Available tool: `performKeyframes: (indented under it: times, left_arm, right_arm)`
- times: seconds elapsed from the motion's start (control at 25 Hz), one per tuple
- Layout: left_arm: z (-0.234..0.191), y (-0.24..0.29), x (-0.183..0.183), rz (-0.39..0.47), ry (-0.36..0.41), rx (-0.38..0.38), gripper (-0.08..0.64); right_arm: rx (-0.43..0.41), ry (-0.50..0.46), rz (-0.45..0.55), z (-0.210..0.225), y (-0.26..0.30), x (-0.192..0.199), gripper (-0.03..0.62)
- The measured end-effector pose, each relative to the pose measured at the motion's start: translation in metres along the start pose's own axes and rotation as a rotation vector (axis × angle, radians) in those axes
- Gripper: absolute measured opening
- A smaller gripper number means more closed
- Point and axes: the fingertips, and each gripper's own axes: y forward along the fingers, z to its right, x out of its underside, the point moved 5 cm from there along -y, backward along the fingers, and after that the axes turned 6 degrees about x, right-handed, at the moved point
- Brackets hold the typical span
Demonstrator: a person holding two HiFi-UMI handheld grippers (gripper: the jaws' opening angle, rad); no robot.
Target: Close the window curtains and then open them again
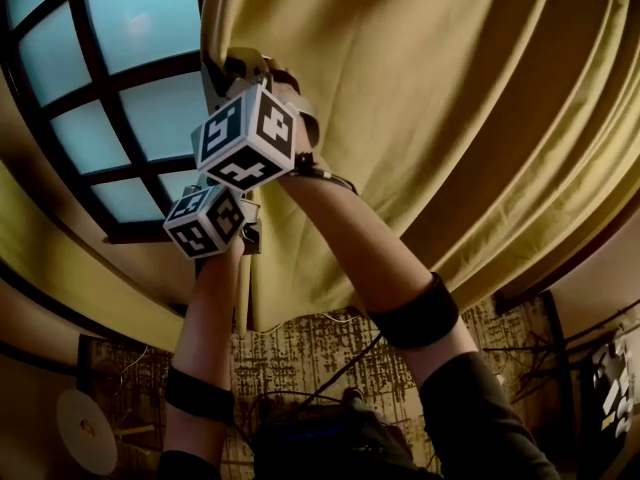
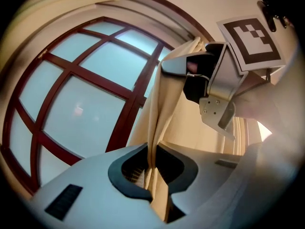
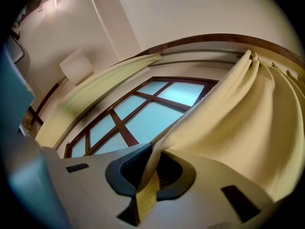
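Holding the curtain (image 1: 420,118) by its front edge, both tongs are pressed together on the cloth. The left tongs (image 2: 152,162) pinch a thin fold of the yellow cloth, lower down. The right tongs (image 3: 151,168) pinch the same edge a bit higher up, just above the left ones. I think 2 grips are used so the edge hangs straight and the long cloth can slide along its rail without bunching or slipping out. The curtain hangs on the right side of the window (image 1: 130,88) and covers only part of it, so most of the glass shows. The other curtain (image 3: 95,87) hangs pulled away at the far side. Both arms reach up and forward, so the pull can go sideways. From this alone I cannot tell if the curtain is being shut or opened.
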Motion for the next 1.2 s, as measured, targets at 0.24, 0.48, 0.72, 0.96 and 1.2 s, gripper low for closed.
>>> performKeyframes:
  times: [0.24, 0.48, 0.72, 0.96, 1.2]
  left_arm:
    - [0.022, 0.017, 0.021, -0.048, -0.007, 0.049, 0.014]
    - [0.049, 0.034, 0.044, -0.074, -0.016, 0.088, 0.019]
    - [0.079, 0.049, 0.067, -0.097, -0.01, 0.138, 0.045]
    - [0.112, 0.057, 0.096, -0.136, 0.039, 0.228, 0.194]
    - [0.138, 0.041, 0.129, -0.217, 0.101, 0.292, 0.212]
  right_arm:
    - [0.02, 0.0, -0.062, 0.021, -0.013, 0.028, 0.04]
    - [0.048, 0.022, -0.107, 0.044, -0.033, 0.054, 0.049]
    - [0.107, 0.089, -0.13, 0.074, -0.061, 0.086, 0.064]
    - [0.21, 0.248, -0.172, 0.11, -0.109, 0.125, 0.206]
    - [0.282, 0.373, -0.243, 0.117, -0.17, 0.177, 0.27]
